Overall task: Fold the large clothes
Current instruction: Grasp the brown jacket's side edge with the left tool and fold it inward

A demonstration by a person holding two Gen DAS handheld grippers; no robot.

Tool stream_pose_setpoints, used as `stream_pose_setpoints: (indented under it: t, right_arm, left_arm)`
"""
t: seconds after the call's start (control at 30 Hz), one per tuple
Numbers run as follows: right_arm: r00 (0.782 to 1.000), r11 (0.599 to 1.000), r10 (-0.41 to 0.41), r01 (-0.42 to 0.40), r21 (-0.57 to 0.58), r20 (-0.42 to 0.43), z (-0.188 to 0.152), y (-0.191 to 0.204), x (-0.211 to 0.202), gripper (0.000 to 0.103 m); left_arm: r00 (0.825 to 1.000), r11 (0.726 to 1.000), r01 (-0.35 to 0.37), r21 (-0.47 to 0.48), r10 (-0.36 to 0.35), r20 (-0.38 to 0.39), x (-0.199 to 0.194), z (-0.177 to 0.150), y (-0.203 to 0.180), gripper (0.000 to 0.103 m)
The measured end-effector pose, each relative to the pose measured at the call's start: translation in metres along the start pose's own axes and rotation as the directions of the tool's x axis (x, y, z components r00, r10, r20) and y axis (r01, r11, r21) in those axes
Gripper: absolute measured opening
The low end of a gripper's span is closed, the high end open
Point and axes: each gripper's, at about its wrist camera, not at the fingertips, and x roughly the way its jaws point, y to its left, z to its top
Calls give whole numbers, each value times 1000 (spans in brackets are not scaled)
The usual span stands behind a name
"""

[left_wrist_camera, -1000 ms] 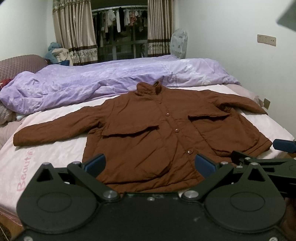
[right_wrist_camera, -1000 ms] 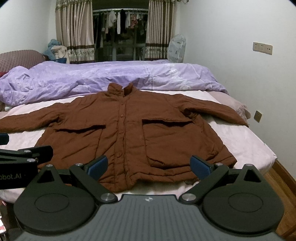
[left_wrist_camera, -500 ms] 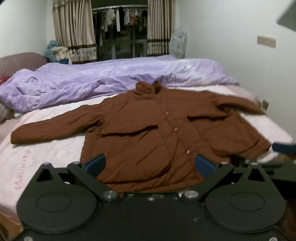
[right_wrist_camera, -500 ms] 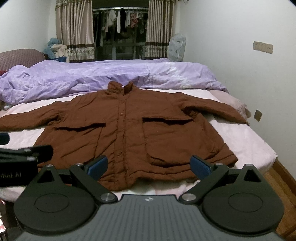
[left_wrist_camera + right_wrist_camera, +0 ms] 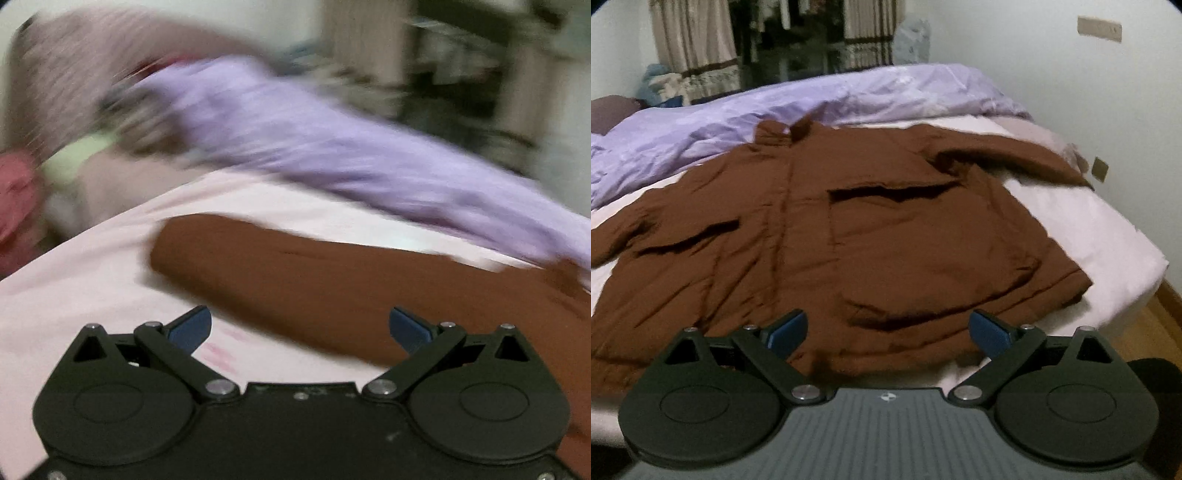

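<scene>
A brown padded jacket (image 5: 871, 236) lies flat and face up on the pink bed sheet (image 5: 1100, 236), collar toward the far side, both sleeves spread out. In the blurred left wrist view only its left sleeve (image 5: 295, 280) shows, running from the cuff at centre left toward the right edge. My left gripper (image 5: 300, 326) is open just above and in front of that sleeve, nothing between its blue pads. My right gripper (image 5: 888, 329) is open over the jacket's hem near the front placket, holding nothing.
A rumpled purple duvet (image 5: 798, 107) lies behind the jacket across the bed. Pillows and red cloth (image 5: 18, 206) sit at the bed's head on the left. Curtains (image 5: 694, 48) and a white wall (image 5: 1052, 74) bound the room; wooden floor (image 5: 1152, 325) shows at right.
The left gripper has swung fast to the left, now facing the jacket's left sleeve and cuff instead of the whole jacket. The right gripper has moved closer to the hem. Both stay open.
</scene>
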Motion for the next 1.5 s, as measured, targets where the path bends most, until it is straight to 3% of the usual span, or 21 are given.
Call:
stream_pose_setpoints:
  t: [0.07,0.13,0.2,0.33,0.37,0.4,0.47,0.57,0.6,0.67,0.7,0.83,0.9,1.0,1.13,1.3,1.4,1.5]
  right_arm:
    - [999,1000,-20,20,4,-27,6,-1,15,103]
    - [999,999,-38,38,-2,-38,11,0,24,103]
    - [997,999,-50,51,7,-55,19,0,36,103]
    - [996,998,-50,52,25,-80,29,1,55,103]
    - [995,999,-42,44,16,-91,32,2,61,103]
    - [994,999,-34,34,2,-101,35,3,66,96]
    - [993,999,-27,23,-42,-111,47,2,76,89]
    - [993,992,-81,72,-100,-88,73,-6,90,89]
    - [992,988,-107,98,-117,-74,82,-10,94,89]
    - [990,981,-135,127,-143,-48,96,-19,101,90]
    - [990,980,-135,126,-157,-48,102,-23,106,90]
    - [988,967,-149,137,-215,-40,130,-38,124,90]
    - [987,962,-161,153,-228,-15,148,-48,131,90]
    - [985,961,-171,169,-217,11,169,-63,142,90]
    - [985,977,-172,174,-120,25,176,-92,159,90]
    - [981,982,-189,188,-34,-37,168,-125,178,90]
    - [978,980,-196,196,-9,-74,166,-139,185,90]
    - [976,982,-178,185,44,-127,161,-153,192,90]
  left_arm:
    - [986,987,-133,-95,122,-112,55,21,30,103]
    - [974,973,-148,-179,112,-195,91,30,55,103]
    - [984,979,-131,-157,110,-137,96,37,59,103]
    - [987,988,-124,-95,112,-117,109,37,54,101]
    - [988,987,-133,-86,125,-91,111,37,54,85]
    - [989,988,-137,-70,132,-67,117,41,51,60]
    - [993,991,-113,-71,109,-53,120,46,50,40]
    - [995,990,-89,-113,82,-64,117,52,51,26]
    - [995,990,-86,-110,81,-51,115,56,49,18]
    - [996,994,-88,-70,87,-24,113,75,29,12]
    - [997,996,-77,-53,77,5,104,89,11,11]
    - [989,994,70,86,-81,123,53,126,-87,11]
    - [968,971,177,160,-201,151,26,130,-146,11]
    - [924,911,303,279,-353,150,-11,117,-237,11]
    - [850,799,432,418,-515,106,-52,74,-359,11]
    - [748,660,598,454,-663,-21,-80,3,-477,11]
    - [719,613,652,446,-687,-107,-82,-44,-526,11]
    - [720,595,666,449,-672,-177,-73,-95,-553,11]
